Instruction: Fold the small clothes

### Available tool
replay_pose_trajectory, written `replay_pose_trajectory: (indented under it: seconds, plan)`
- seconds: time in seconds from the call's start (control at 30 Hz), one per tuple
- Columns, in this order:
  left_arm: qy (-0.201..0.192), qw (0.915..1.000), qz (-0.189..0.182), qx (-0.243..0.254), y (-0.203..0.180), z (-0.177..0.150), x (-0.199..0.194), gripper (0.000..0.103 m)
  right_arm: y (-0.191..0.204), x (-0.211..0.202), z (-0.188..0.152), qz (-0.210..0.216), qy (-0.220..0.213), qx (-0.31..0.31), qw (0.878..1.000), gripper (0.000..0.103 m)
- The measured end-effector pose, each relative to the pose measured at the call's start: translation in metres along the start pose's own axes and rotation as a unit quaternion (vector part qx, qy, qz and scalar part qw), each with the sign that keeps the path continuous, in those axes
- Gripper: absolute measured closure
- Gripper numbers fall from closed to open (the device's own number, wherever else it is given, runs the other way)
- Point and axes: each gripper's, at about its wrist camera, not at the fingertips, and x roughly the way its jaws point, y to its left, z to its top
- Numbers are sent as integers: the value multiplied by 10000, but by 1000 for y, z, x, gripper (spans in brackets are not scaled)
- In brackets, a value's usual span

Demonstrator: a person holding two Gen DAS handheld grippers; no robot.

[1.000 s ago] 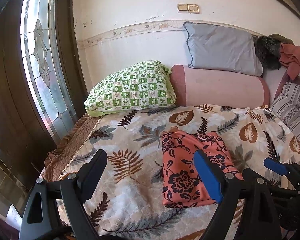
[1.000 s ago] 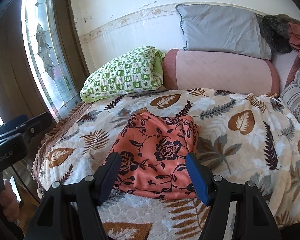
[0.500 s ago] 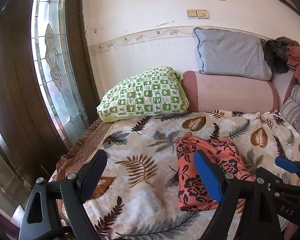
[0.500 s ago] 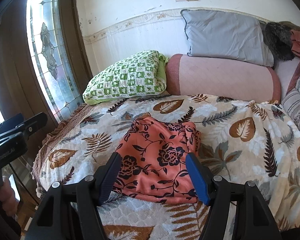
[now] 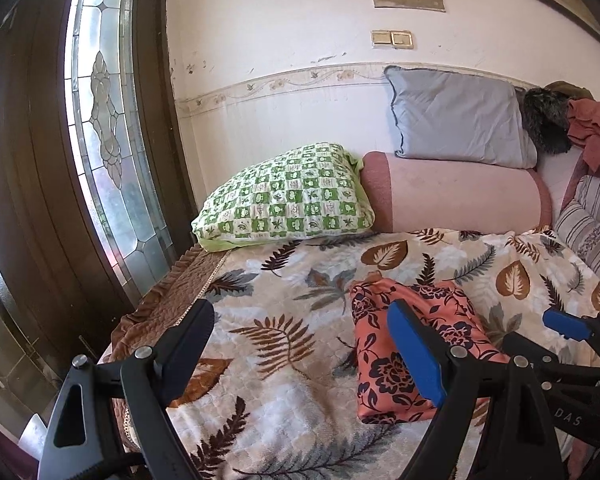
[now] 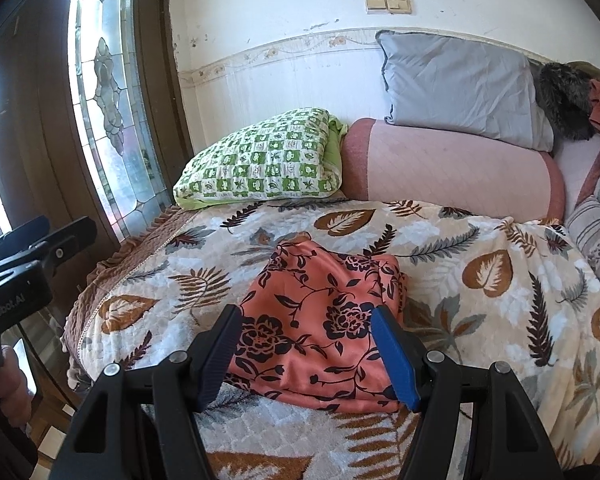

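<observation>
Here, both claws hover level beside the folded floral garment — left gripper and right gripper spread wide, holding nothing.

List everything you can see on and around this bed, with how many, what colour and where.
folded garment: one, orange with dark flowers, lying on the blanket near the front edge.
blanket: one, cream with brown leaf print, covering the bed.
checked pillow: one, green and white, at the head, left.
bolster: one, pink, against the wall.
grey pillow: one, leaning on top of the bolster.
striped cushion: one, grey and white, far right.
clothes heap: dark furry and rust pieces, back right corner.
glass door: one, dark wood, left.
wall switches: two, cream.
left gripper: fingers open, empty.
right gripper: fingers open, empty.
</observation>
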Motion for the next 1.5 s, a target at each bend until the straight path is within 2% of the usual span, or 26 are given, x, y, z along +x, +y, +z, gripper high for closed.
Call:
replay_pose_trajectory:
  seconds: [0.33, 0.87, 1.5]
  plan:
    - [205, 9998, -19, 7, -4, -8, 14, 14, -2, 2, -3, -46, 19, 13, 10000, 32]
    - [221, 9997, -100, 24, -10, -9, 14, 14, -10, 8, -8, -32, 101, 153, 9998, 32]
    - [228, 9996, -152, -71, -3, -11, 14, 14, 10, 11, 7, -26, -39, 46, 10000, 32]
